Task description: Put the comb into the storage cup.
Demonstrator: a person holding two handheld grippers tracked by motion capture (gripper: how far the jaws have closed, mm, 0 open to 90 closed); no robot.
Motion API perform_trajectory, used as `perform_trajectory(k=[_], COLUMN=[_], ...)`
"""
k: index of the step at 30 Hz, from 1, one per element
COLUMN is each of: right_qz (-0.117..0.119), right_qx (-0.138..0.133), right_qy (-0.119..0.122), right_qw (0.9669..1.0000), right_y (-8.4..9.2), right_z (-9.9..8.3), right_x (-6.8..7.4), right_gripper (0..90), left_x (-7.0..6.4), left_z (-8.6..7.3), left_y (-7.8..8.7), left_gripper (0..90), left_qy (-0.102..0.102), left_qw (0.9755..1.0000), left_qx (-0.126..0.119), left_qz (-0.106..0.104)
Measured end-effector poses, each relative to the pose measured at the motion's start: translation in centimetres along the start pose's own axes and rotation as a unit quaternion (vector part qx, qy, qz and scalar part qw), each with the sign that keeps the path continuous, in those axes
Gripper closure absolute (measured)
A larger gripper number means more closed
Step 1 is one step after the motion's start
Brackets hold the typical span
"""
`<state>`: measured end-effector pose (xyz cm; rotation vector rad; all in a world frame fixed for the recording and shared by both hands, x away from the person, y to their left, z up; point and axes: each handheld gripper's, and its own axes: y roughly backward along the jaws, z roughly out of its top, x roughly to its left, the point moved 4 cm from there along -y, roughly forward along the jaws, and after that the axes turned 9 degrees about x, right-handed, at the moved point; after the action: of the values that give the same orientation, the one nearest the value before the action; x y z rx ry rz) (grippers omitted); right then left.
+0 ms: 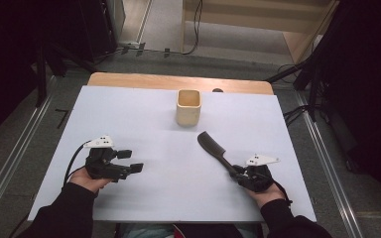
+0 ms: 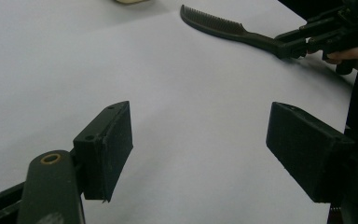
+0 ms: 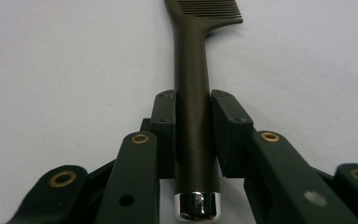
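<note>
I find the dark, matte plastic comb with a long rounded handle (image 1: 214,148) lying flat on the white table covering (image 1: 144,114), right of centre, its toothed end angled up toward the square cream-coloured cup (image 1: 188,107). In the right gripper view the comb's handle (image 3: 193,107) runs straight between my jaws, ending nearest the camera in a shiny chromed cap. The right gripper (image 1: 239,173) is clenched on that handle: both black pads (image 3: 227,130) press its sides with no gap showing. I judge the grip is taken low on the handle so the toothed end stays free and the comb can be lifted and tipped, probably toward the cup, which stands upright and open-topped, well apart from the comb's tip.

The left gripper (image 1: 129,161) rests near the table's left side, well apart from the comb, its jaws spread wide and grasping nothing; in its own view the ribbed-looking pads (image 2: 114,144) frame bare covering, with the comb (image 2: 214,22) and my other gripper beyond. I judge it is parked clear of the work.

The covering is smooth and matte; a wooden table edge (image 1: 178,79) shows beyond it.
</note>
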<state>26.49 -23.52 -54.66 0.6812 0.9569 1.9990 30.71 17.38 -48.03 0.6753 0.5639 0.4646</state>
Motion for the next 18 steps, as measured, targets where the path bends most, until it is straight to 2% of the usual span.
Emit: perform_trajectory(k=[7,18], right_qz=[0.014,0.023], right_qx=[0.0,-0.032], right_qy=[-0.009,-0.023], right_qw=[0.9999,0.9989], right_y=[0.1,1.5], right_z=[0.2,0.8], right_x=[-0.3,-0.5], right_gripper=[70.3,70.4], left_x=[0.0,0.1], left_z=[0.0,0.0], left_y=[0.0,0.0], left_gripper=[23.4,23.3], left_qy=[0.001,0.004], left_qw=[1.0,1.0], left_qx=[-0.001,0.001], left_qz=[0.0,0.0])
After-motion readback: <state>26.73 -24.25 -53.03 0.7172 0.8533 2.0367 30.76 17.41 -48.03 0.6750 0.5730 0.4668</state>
